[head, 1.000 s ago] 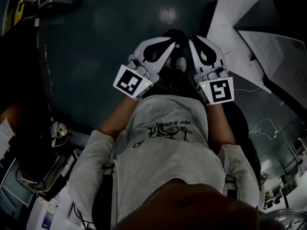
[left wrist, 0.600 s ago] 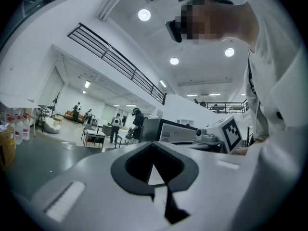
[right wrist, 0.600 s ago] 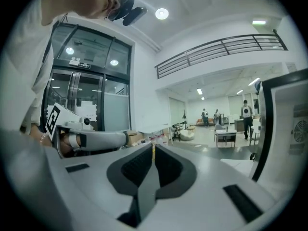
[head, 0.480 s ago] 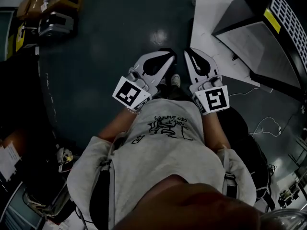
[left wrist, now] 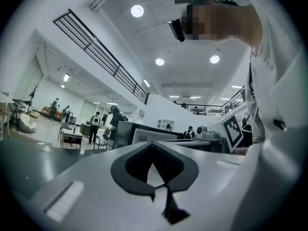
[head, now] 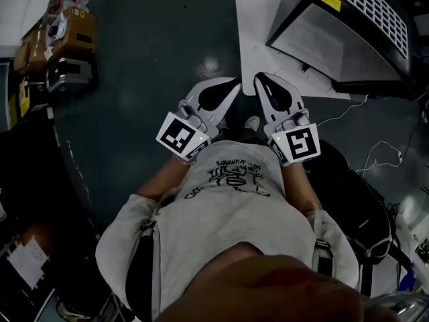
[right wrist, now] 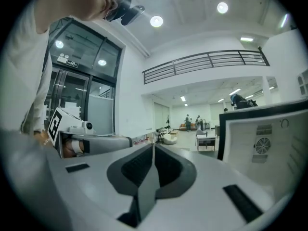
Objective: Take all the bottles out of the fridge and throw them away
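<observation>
Right, my white plastic left gripper (head: 234,83) sits clenched, empty; my matching right gripper (head: 259,79) has just been closing, now shut (nothing between its jaws). The white black-framed cabinet (head: 315,35) stands at the dark floor's (head: 154,59) far right edge.

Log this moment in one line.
left gripper: shut, empty | right gripper: jaws just closing, now shut, nothing between | bottles: none in view
</observation>
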Demonstrator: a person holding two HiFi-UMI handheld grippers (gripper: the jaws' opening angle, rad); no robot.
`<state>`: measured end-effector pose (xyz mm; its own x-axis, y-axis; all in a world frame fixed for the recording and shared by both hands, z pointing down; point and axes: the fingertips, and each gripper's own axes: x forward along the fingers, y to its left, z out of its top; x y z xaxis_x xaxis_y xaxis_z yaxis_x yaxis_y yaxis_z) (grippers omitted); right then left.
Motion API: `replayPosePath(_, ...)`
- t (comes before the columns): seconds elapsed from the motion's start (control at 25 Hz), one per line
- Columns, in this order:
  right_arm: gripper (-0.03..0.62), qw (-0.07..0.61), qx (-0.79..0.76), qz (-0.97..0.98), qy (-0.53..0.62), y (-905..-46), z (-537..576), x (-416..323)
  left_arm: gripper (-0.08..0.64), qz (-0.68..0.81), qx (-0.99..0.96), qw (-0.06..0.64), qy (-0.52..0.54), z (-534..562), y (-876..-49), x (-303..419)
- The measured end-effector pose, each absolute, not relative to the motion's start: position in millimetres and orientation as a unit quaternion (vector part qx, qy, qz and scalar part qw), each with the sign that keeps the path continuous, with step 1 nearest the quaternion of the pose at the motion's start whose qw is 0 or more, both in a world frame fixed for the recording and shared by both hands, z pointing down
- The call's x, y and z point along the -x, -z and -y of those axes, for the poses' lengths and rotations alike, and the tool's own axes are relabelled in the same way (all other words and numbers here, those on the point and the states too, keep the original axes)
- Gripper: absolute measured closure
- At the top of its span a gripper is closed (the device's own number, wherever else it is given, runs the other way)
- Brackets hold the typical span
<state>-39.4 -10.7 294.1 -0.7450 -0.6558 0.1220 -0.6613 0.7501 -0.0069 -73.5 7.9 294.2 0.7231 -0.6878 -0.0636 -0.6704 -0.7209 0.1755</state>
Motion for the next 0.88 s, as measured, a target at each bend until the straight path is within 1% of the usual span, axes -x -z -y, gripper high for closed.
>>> replayPosePath(0.88,0.571,0.044,-0.44,0.896,-0.026,-250.1,-20.2,-104.4,0.552,0.258,-0.962,0.059,0.071,-27.2,-250.9,-74.4)
